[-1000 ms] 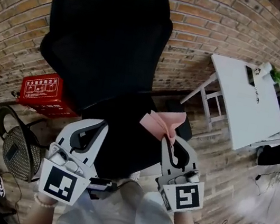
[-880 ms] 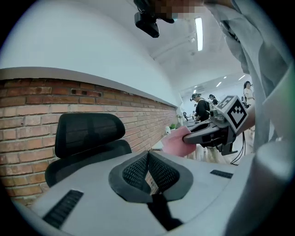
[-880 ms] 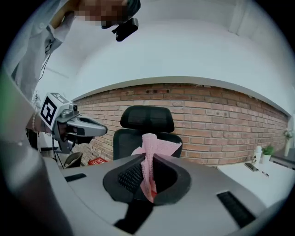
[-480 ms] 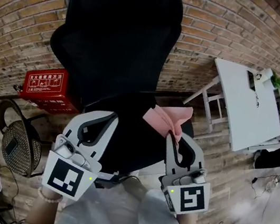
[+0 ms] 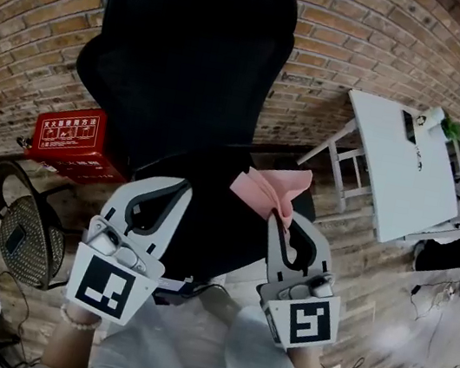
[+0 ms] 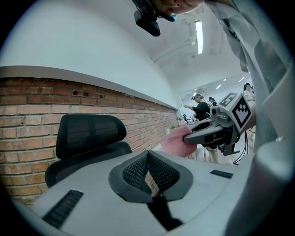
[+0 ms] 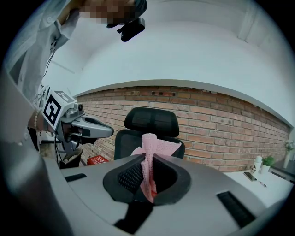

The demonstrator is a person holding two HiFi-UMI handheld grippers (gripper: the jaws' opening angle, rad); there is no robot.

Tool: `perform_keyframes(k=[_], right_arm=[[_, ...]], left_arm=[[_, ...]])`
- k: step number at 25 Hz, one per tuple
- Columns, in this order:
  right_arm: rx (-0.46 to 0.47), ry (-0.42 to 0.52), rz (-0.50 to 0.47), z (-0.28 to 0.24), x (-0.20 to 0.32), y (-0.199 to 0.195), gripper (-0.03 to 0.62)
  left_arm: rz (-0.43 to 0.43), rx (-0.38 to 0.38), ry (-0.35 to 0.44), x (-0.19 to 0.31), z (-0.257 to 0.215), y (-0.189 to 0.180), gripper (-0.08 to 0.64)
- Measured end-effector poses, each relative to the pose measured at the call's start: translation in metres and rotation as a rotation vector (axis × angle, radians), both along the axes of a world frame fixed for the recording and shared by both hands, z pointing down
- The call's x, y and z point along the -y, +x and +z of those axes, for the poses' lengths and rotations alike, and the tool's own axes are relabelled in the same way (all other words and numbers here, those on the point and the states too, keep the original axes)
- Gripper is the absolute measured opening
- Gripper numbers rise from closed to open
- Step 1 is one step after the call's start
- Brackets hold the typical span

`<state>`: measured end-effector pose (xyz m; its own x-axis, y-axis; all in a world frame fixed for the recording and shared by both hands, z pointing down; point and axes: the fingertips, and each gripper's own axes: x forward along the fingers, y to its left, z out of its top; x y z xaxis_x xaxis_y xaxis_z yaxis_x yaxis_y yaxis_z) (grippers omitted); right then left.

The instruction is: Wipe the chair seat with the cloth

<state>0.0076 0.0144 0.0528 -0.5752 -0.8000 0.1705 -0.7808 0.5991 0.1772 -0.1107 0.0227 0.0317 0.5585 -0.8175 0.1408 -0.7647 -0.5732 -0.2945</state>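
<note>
One pink cloth [image 5: 268, 190] over black chair seat [image 5: 210, 219], brick wall [image 5: 366, 62] behind.

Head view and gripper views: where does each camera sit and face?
Head view: on the head, looking down at chair; left gripper, right gripper show.
Left gripper view: on it, along its shut fingers toward chair, brick wall.
Right gripper view: on it, along fingers clamping the cloth, toward chair.
Shared: chair everywhere; each gripper view shows the other gripper.
</note>
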Motion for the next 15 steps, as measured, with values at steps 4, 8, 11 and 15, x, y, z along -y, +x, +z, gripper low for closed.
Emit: perform_keyframes(k=[4, 8, 11, 15], right_arm=[[0.000, 0.005, -0.003, 0.0023, -0.0001, -0.0044, 0.057], [0.029, 0.027, 0.009, -0.0037, 0.0012, -0.0081, 0.057], [0.026, 0.036, 0.005, -0.0054, -0.0006, -0.0104, 0.058], [0.027, 0.033, 0.016, -0.0062, -0.0026, -0.0086, 0.057]], left_arm=[[0.007, 0.005, -0.002, 0.0003, 0.0036, -0.0011, 0.018], [0.017, 0.013, -0.003, -0.0007, 0.0040, -0.0004, 0.018], [0.020, -0.003, 0.001, -0.0029, 0.0023, -0.0009, 0.018], [0.028, -0.016, -0.001, -0.0026, 0.0019, 0.0032, 0.018]])
